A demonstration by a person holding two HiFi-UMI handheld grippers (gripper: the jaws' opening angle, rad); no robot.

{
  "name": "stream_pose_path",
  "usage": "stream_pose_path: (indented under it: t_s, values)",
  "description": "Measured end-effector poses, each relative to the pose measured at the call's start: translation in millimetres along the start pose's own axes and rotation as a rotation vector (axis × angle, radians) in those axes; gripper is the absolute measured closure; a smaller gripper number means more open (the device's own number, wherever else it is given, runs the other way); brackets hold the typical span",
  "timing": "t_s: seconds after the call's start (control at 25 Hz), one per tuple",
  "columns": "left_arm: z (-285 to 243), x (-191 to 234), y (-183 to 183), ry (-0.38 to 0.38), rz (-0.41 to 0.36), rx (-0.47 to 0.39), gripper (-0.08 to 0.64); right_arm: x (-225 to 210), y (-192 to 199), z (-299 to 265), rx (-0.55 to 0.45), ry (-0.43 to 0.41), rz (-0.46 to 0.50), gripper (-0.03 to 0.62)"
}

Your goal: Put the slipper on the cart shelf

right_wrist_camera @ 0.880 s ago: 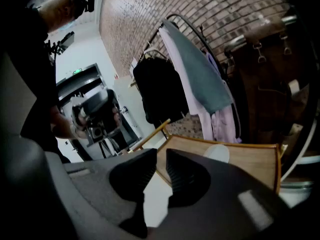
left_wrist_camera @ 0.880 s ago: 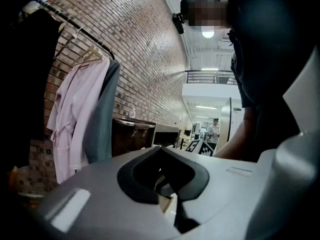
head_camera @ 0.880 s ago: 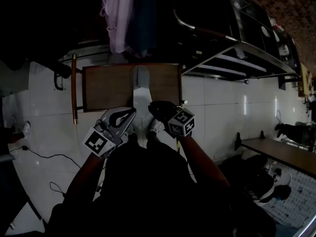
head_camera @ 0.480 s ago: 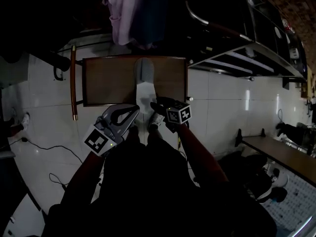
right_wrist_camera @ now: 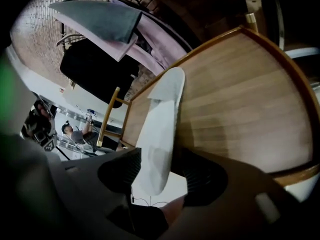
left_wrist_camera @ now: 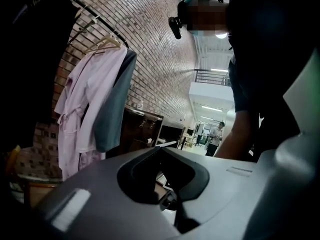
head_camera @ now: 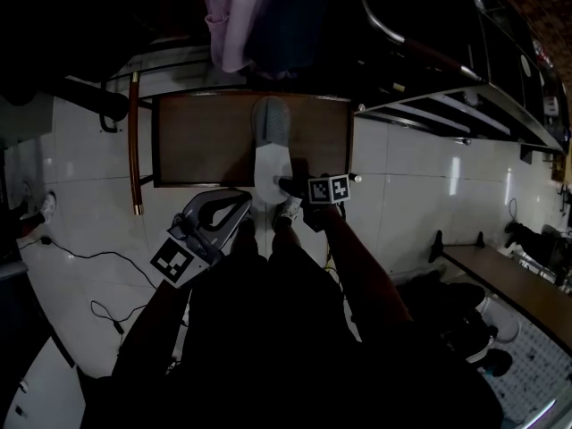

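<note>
Slipper (head_camera: 271, 150) lies lengthwise on cart shelf (head_camera: 197, 141), about midway between left and right edges; grey toe close to the far edge, pale heel overhanging the near edge above the tile floor (head_camera: 80, 213). Right gripper (head_camera: 288, 186) sits at the near edge, jaws clamped either side of the heel; its own view shows the slipper (right_wrist_camera: 160, 129) running out from between the pads of the right gripper (right_wrist_camera: 159, 171) across the wood (right_wrist_camera: 240, 94). Bare boards on both sides of the slipper, out to all four corners. Left gripper (head_camera: 234, 202) hangs just short of the near edge, left of the heel, jaws closed, nothing between them (left_wrist_camera: 165, 159). Brass rail (head_camera: 136, 141) stands just off the left edge. Robes (head_camera: 228, 16) hang past the far edge. Metal rack (head_camera: 447, 105) crowds the far right corner.
</note>
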State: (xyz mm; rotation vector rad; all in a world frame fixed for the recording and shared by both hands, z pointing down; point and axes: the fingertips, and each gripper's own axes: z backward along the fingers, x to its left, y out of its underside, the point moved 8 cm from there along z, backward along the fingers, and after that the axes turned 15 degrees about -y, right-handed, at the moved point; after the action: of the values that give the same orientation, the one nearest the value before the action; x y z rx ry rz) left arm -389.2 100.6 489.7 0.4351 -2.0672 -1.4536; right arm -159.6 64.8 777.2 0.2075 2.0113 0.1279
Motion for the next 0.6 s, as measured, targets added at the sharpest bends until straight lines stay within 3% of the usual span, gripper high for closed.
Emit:
stream_pose_path:
  t_s: [0.16, 0.44, 0.52, 0.6]
  values:
    - [3, 1, 4, -0.010, 0.010, 0.004, 0.558, -5, 0, -8, 0.021, -0.001, -0.031, 0.348]
    - [13, 6, 9, -0.043, 0.025, 0.014, 0.558, -7, -3, -16, -0.080, -0.094, -0.139, 0.370]
    - [17, 6, 10, -0.049, 0.025, 0.017, 0.558, -7, -1, -16, -0.091, -0.101, -0.142, 0.466]
    - [20, 6, 12, -0.055, 0.027, 0.023, 0.558, -7, 0, -15, -0.106, -0.112, -0.147, 0.502]
